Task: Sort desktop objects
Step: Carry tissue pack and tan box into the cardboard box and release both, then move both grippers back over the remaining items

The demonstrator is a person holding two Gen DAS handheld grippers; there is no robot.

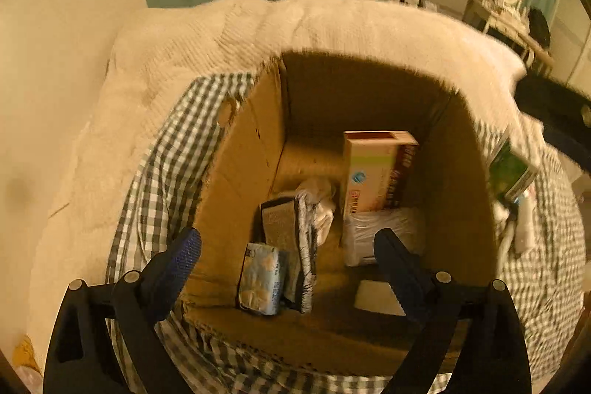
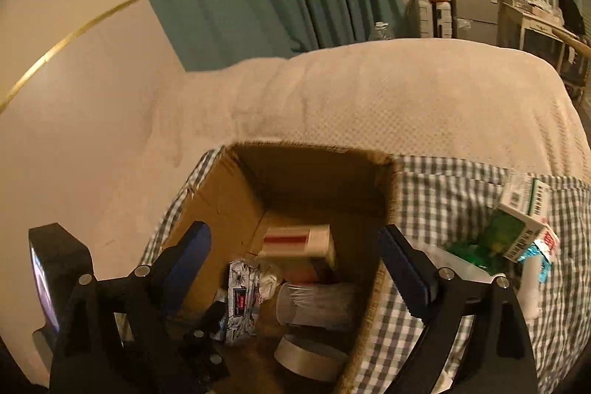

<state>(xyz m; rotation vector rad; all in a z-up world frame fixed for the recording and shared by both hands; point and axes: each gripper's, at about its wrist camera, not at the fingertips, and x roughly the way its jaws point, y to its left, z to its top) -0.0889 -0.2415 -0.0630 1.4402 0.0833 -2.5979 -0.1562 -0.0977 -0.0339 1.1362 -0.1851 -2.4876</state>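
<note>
Both the left claw (image 1: 288, 257) and the right claw (image 2: 295, 264) are held released above the cardboard box (image 1: 243, 150) on the checked cloth (image 1: 166, 150); a green carton (image 2: 517, 228) is seen beside the box.

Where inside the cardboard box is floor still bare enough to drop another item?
In the cardboard box, bare floor shows at the far left corner, behind the dark pad and left of the upright carton. The near half is crowded: tissue pack, tape roll, clear container.
</note>
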